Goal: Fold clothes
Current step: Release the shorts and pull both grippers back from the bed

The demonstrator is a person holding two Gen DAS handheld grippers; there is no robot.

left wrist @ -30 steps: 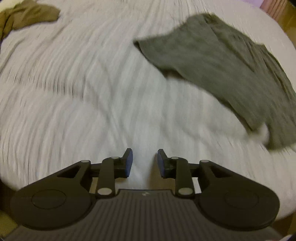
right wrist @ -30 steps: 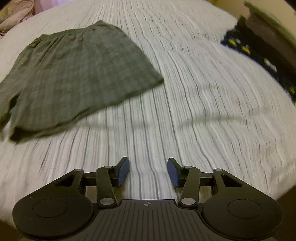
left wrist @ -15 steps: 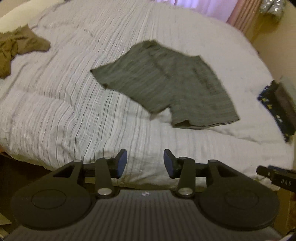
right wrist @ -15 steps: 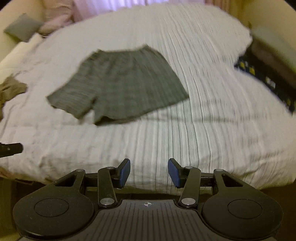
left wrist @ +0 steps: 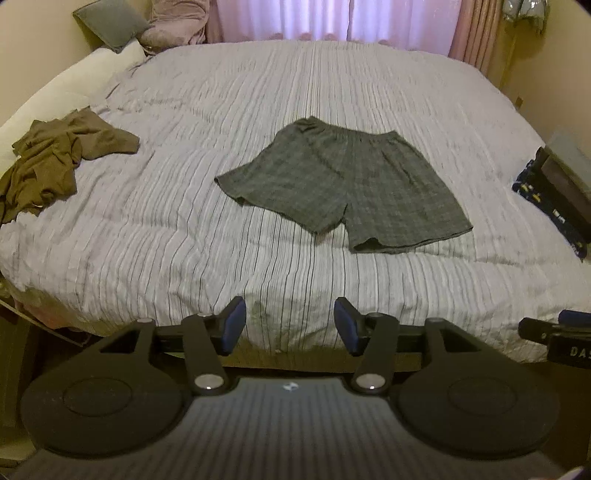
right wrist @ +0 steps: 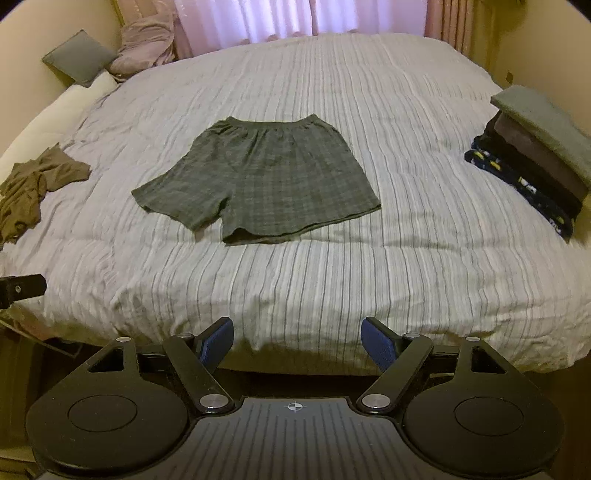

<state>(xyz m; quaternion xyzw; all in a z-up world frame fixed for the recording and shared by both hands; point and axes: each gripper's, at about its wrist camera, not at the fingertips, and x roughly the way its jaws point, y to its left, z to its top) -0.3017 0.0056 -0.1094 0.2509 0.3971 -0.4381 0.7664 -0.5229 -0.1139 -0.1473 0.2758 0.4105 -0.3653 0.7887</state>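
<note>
I hold both grippers above the near edge of the bed (left wrist: 155,258), pointing down toward it. My left gripper (left wrist: 290,325) is spread, with nothing between its blue pads; its jaws have just been opening and stand wider than they did a second ago. My right gripper (right wrist: 297,343) is likewise spread and empty, its jaws also having just been opening.

The grey plaid shorts (left wrist: 347,188) lie flat on the striped cover near the middle of the bed, waistband toward the far side, leg openings toward me. A second ago they filled the upper part of each view, blurred and close; now they sit sharp and well apart from both grippers, and the whole bed is in frame.

The crumpled brown garment (left wrist: 55,162) lies at the left edge of the bed. A stack of folded clothes (right wrist: 535,147) rests at the right edge. Pillows (right wrist: 79,55) and a curtain (left wrist: 332,18) have come into view at the far side.
</note>
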